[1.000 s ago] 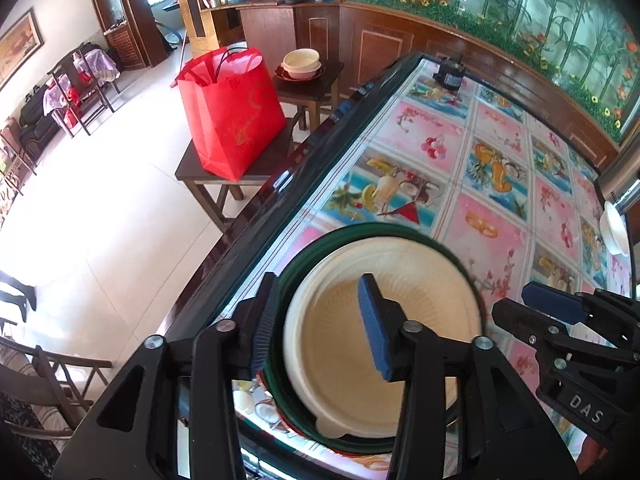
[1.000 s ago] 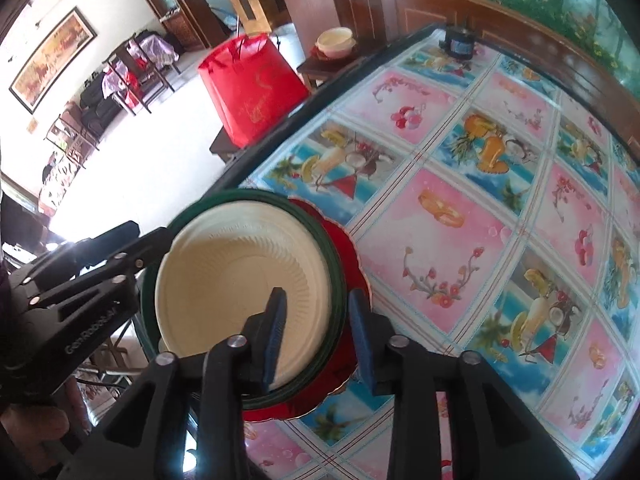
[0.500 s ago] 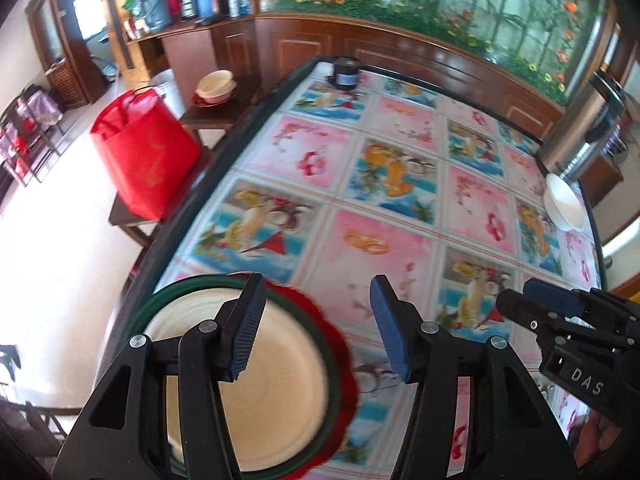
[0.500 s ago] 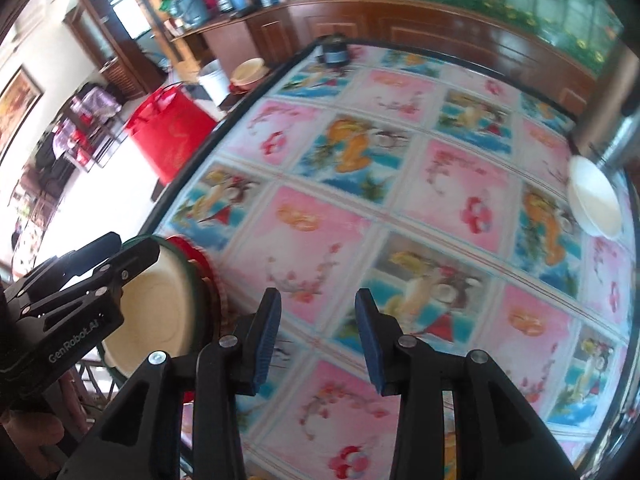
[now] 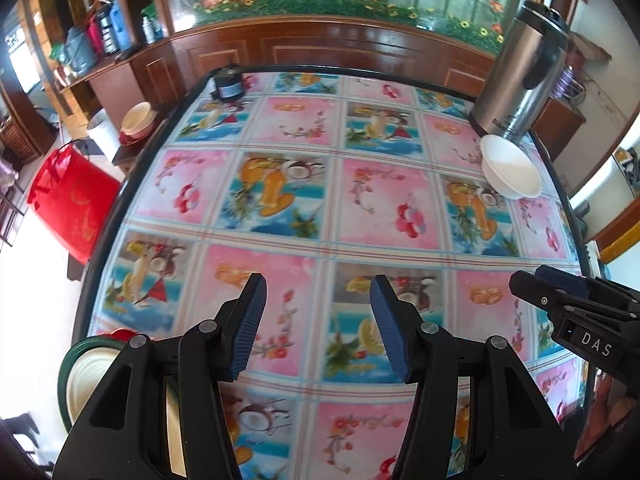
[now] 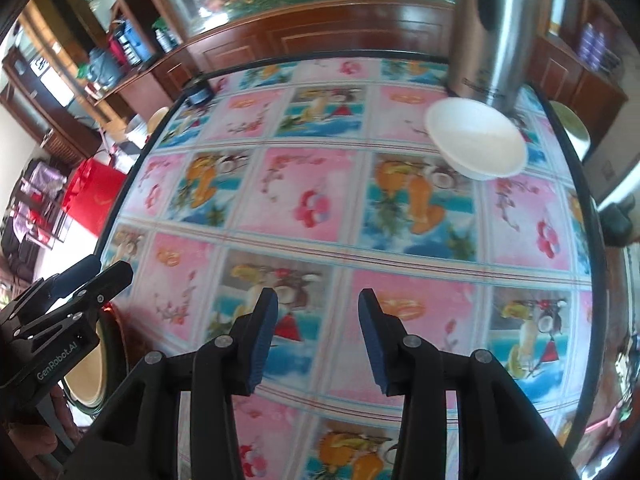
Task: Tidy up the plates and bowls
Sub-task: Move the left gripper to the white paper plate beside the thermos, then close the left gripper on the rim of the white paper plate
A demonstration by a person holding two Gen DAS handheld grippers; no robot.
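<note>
A stack of a cream plate [image 5: 86,380] on a green plate [image 5: 66,364] on a red plate [image 5: 120,335] sits at the table's near left corner; it also shows in the right wrist view [image 6: 90,376]. A white bowl [image 5: 510,172] stands at the far right beside a steel flask; it shows larger in the right wrist view [image 6: 476,142]. My left gripper [image 5: 318,322] is open and empty above the tablecloth, right of the stack. My right gripper [image 6: 316,334] is open and empty over the table's middle, well short of the bowl.
A tall steel thermos flask [image 5: 520,68] stands behind the bowl. A small dark jar [image 5: 228,84] sits at the far left corner. A red bag [image 5: 68,204] and a side table with bowls [image 5: 136,122] stand left of the table. The table edge [image 5: 100,248] runs along the left.
Both grippers have swung from over the plate stack toward the table's middle and right. The stack has slid to the lower left of both views, and the white bowl has come closer.
</note>
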